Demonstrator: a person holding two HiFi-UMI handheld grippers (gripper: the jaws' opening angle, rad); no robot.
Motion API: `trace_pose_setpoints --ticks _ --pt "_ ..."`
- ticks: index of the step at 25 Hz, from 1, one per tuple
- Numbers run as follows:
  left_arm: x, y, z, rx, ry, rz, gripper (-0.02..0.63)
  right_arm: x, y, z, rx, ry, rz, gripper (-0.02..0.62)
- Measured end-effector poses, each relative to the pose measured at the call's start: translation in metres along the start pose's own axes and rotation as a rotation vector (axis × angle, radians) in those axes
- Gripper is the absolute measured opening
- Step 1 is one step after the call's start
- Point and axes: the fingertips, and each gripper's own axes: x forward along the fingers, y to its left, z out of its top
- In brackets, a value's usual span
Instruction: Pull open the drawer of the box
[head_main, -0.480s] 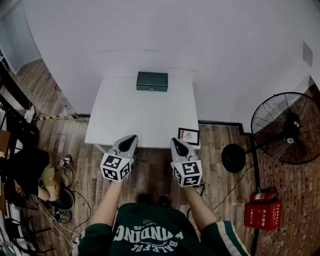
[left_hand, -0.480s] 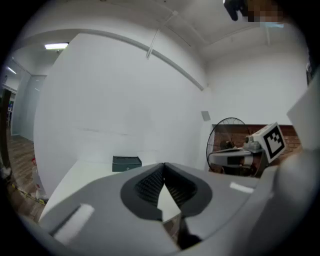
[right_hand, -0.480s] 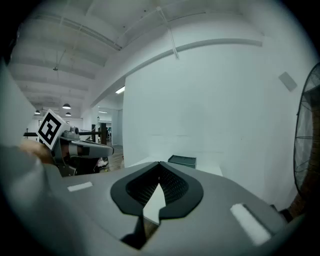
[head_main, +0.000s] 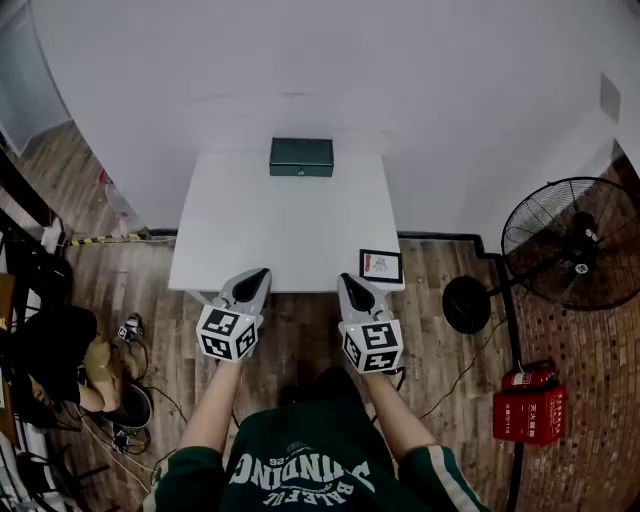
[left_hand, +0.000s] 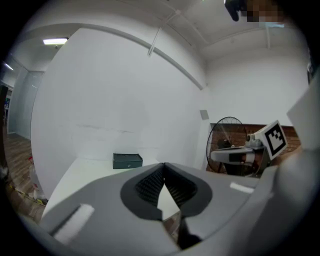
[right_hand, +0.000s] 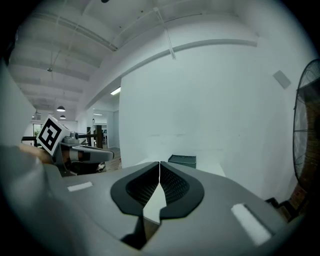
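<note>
Floor at left: wood boards (head_main: 120, 290) with bags and cables (head_main: 70, 360) heaped beside the table, well away from anything the task needs.
Left gripper: the left gripper (head_main: 262, 273) hangs just off the table's near edge, nose aimed at the far end. Its own view shows the jaws clenched tip to tip with nothing between them (carried at the ready, I judge, not yet at work).
Table: a white table (head_main: 230, 240), bare but for two things and pushed up against the wall.
Box: the dark green box (head_main: 301, 157) sits at the far edge of the table, roughly centred and close to the wall, with its front face (head_main: 301, 171) turned toward the person. The drawer cannot be told apart from that face at this range. Nothing sticks out, so it reads as closed.
Why so far: the box is well apart from both grippers, so a reach across the whole tabletop is likely needed (one tool to steady the box and one to pull would make sense).
Right gripper: the right gripper (head_main: 349, 281) is level with the left and also just short of the near edge. Its own view shows the jaws pressed together, only a hairline between the pads, and empty.
Card: a small framed card (head_main: 380, 265) lies at the table's near right corner, near the right gripper and not touching it.
Wall: a plain white wall (head_main: 330, 70) (no clutter behind the box).
Room at right: a standing fan (head_main: 570, 245) on the floor, then a red extinguisher case (head_main: 528, 408) on brick-toned flooring.
</note>
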Motion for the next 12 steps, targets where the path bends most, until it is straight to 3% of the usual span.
trace_pose_setpoints --ticks 12 --pt "0.048 0.026 -0.005 -0.014 0.028 -0.018 0.054 0.044 -0.028 -0.003 0.018 0.004 -0.010 0.002"
